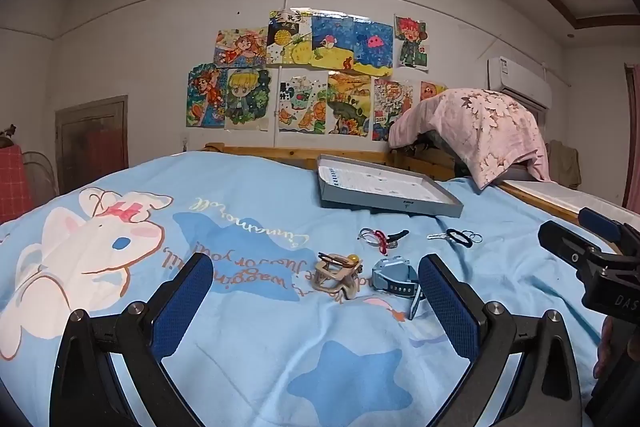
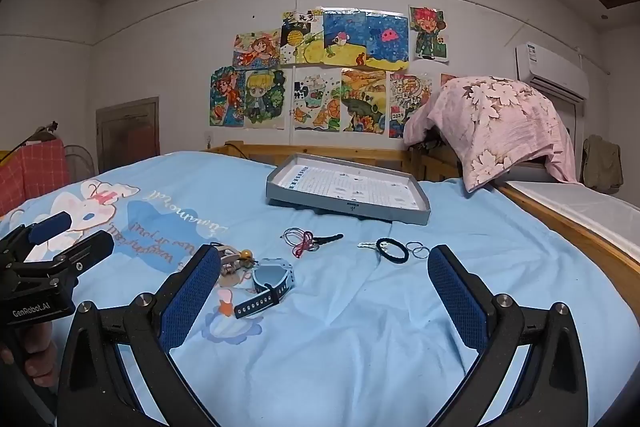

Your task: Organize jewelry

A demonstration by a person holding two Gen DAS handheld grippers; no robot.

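Both grippers sit low over the bed, pads spread wide, nothing between them. Left gripper (image 1: 316,291) hovers w/ its blue pads either side of a beige hair claw (image 1: 335,275) and a blue watch (image 1: 394,277); neither is touched. Right gripper (image 2: 324,287) is also spread, hovering over bare blue bedsheet (image 2: 360,347); the watch (image 2: 272,279) lies just inside its left pad, strap trailing toward the camera.

Jewelry & bits lie loose on the sheet, approx. in two rows. Near row: hair claw w/ a small yellow bead at its top, watch just right of it. Far row: a tangle of thin cord bracelets (image 2: 298,241) w/ red string, a black hair clip (image 2: 330,238) touching it on the right; further right, apart from those, a black hair tie (image 2: 393,250), w/ something small and whitish (image 2: 366,245) at its left edge and thin rings (image 2: 418,250) at its right.

Behind all this sits a shallow grey tray (image 2: 384,213), printed paper lining its floor, no jewelry visible in it. Beyond: wooden bed frame (image 2: 248,149), pink floral cloth (image 2: 496,123) draped over something at right, kids' drawings (image 2: 320,75) on the wall, AC unit (image 2: 550,67) top right.
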